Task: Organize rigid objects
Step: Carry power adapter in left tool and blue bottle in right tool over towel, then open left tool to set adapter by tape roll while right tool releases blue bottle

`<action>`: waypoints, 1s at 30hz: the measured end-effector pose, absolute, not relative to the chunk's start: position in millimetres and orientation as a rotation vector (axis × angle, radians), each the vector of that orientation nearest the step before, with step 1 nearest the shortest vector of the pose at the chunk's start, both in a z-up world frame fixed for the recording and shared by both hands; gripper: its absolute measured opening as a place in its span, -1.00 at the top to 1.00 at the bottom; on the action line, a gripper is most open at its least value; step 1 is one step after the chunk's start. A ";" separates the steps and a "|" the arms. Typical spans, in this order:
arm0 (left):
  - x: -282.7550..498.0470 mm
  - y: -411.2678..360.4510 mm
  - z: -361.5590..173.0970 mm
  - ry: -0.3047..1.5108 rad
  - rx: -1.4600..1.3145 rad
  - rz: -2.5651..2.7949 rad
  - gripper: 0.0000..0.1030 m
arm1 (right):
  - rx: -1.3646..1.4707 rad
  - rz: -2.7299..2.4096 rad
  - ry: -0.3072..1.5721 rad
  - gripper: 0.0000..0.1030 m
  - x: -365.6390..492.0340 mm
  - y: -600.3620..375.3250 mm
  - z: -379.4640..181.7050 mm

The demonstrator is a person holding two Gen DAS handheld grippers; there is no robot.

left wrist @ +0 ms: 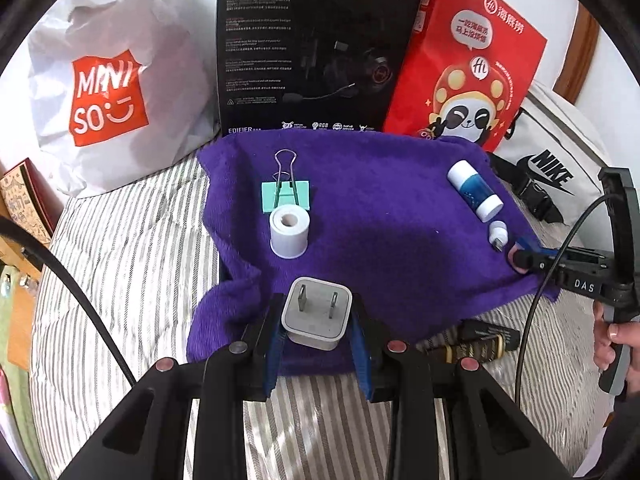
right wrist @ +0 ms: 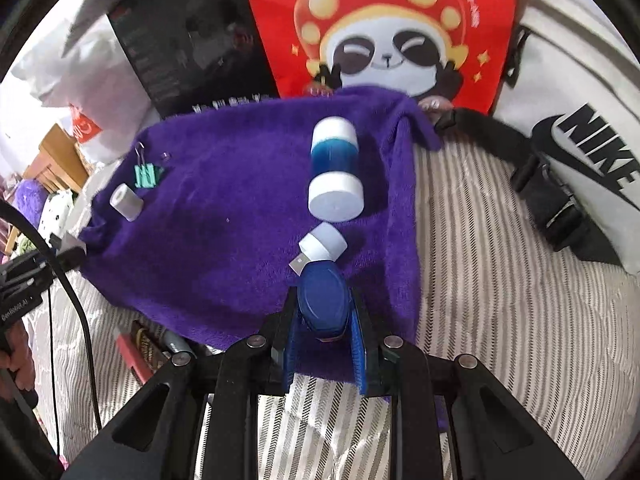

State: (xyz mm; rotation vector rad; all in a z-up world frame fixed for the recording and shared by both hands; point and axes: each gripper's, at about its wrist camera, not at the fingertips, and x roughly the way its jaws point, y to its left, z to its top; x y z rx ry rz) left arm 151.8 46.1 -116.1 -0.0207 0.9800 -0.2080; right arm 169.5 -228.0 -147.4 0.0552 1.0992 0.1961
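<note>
From the left wrist camera, my left claw (left wrist: 318, 322) is clamped on a white plug adapter (left wrist: 316, 314), its two prongs facing up, held over the near edge of a purple towel (left wrist: 380, 208) spread on a striped bed (left wrist: 132, 248). On the towel ahead stand a white tape roll (left wrist: 289, 232) and, touching behind it, a mint-green binder clip (left wrist: 285, 197). Far right lie a blue-and-white tube (left wrist: 474, 191) and a small white USB adapter (left wrist: 498, 234). My right claw (left wrist: 520, 258) reaches in from the right edge, gripped by a hand (left wrist: 612, 340). Behind the towel stand a Miniso bag (left wrist: 108, 92), a black headset box (left wrist: 316, 48) and a red panda bag (left wrist: 468, 64).

From the right wrist camera, my right claw (right wrist: 324, 316) is clenched on a blue oval cap-like object (right wrist: 323, 300), just this side of the USB adapter (right wrist: 320, 248), over the towel (right wrist: 224, 216). The tube (right wrist: 335, 168) lies beyond it. The tape roll (right wrist: 126, 202) and binder clip (right wrist: 146, 174) sit far left; a white Nike bag (right wrist: 580, 128) lies right.
</note>
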 end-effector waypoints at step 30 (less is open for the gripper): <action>197.3 32.3 -149.7 1.055 0.108 -0.174 0.44 | -0.015 0.201 1.094 0.58 179.0 -217.6 -155.5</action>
